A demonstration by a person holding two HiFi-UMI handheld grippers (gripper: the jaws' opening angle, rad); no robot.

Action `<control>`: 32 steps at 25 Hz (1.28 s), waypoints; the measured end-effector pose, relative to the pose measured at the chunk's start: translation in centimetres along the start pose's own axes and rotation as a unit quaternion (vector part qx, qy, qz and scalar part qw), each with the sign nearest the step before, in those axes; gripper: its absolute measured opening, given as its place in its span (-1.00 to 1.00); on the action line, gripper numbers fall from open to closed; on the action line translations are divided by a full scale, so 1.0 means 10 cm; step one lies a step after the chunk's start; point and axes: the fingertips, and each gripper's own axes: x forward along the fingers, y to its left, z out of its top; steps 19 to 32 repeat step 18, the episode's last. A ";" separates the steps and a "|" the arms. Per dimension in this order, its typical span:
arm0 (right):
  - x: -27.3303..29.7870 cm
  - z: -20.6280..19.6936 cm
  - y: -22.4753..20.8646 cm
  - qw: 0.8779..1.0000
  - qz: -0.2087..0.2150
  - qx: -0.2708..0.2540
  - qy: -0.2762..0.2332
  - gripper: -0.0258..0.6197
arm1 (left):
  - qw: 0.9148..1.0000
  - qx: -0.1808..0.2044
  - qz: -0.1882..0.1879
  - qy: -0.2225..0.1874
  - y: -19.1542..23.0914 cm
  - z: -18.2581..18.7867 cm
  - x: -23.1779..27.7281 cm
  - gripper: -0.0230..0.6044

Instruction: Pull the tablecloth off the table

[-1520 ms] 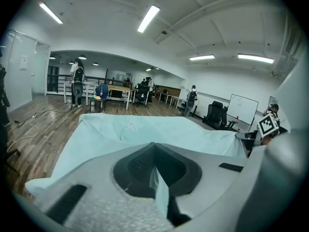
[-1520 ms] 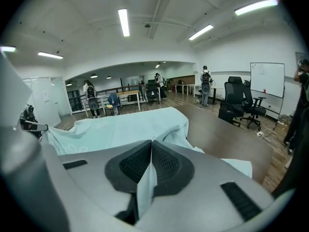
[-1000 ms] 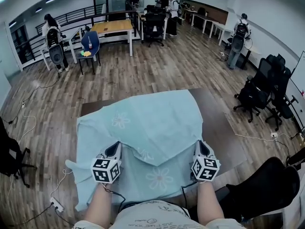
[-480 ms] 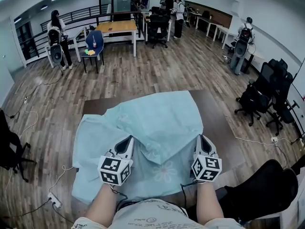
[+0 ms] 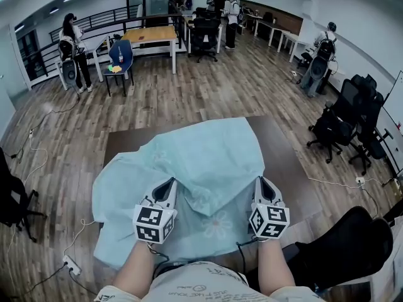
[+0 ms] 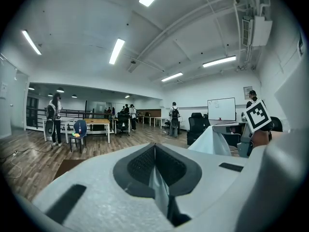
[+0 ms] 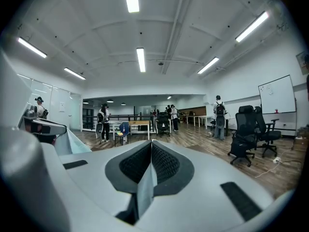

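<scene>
A light blue tablecloth [image 5: 201,162] with white flower prints lies bunched over the near half of a dark brown table [image 5: 286,168]. Its far edge is folded back, baring the table's far strip and right side. My left gripper [image 5: 171,182] is shut on a raised fold of the cloth near the front left. My right gripper [image 5: 261,181] is shut on a fold at the front right. In the left gripper view a strip of cloth [image 6: 158,190] is pinched between the closed jaws; the right gripper view shows the same, the cloth [image 7: 145,185] hanging from the shut pads.
Black office chairs [image 5: 343,128] stand to the right of the table, one [image 5: 352,244] close to my right elbow. Cables and a power strip [image 5: 72,268] lie on the wooden floor at left. Far desks, a blue chair [image 5: 119,55] and several people are at the back of the room.
Both grippers have lifted and drawn the cloth toward me. The left gripper shifted right and rolled. The cloth's far edge has slid nearer, baring more table.
</scene>
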 end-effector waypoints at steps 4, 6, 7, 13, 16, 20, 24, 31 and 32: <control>0.01 0.00 0.01 1.000 0.004 0.003 0.003 -0.87 | 1.000 0.014 0.006 0.005 0.01 -0.02 0.01 -0.91; 0.02 0.00 0.02 1.000 0.005 0.005 0.005 -0.87 | 1.000 0.011 0.009 0.007 0.04 -0.03 0.01 -0.91; 0.01 0.00 0.03 1.000 0.005 0.005 0.006 -0.87 | 1.000 0.009 0.010 0.008 0.06 -0.04 0.00 -0.91; 0.01 -0.02 0.04 1.000 0.008 0.008 0.007 -0.87 | 1.000 0.000 0.016 0.013 0.13 -0.08 0.02 -0.91; 0.03 -0.01 0.05 1.000 0.009 0.010 0.008 -0.87 | 1.000 -0.002 0.018 0.016 0.17 -0.10 0.03 -0.91; 0.04 -0.01 0.06 1.000 0.010 0.011 0.008 -0.87 | 1.000 -0.004 0.019 0.017 0.20 -0.11 0.03 -0.91; 0.04 -0.01 0.06 1.000 0.010 0.011 0.008 -0.87 | 1.000 -0.004 0.019 0.017 0.20 -0.11 0.03 -0.91; 0.04 -0.01 0.06 1.000 0.010 0.011 0.008 -0.87 | 1.000 -0.004 0.019 0.017 0.20 -0.11 0.03 -0.91; 0.04 -0.01 0.06 1.000 0.010 0.011 0.008 -0.87 | 1.000 -0.004 0.019 0.017 0.20 -0.11 0.03 -0.91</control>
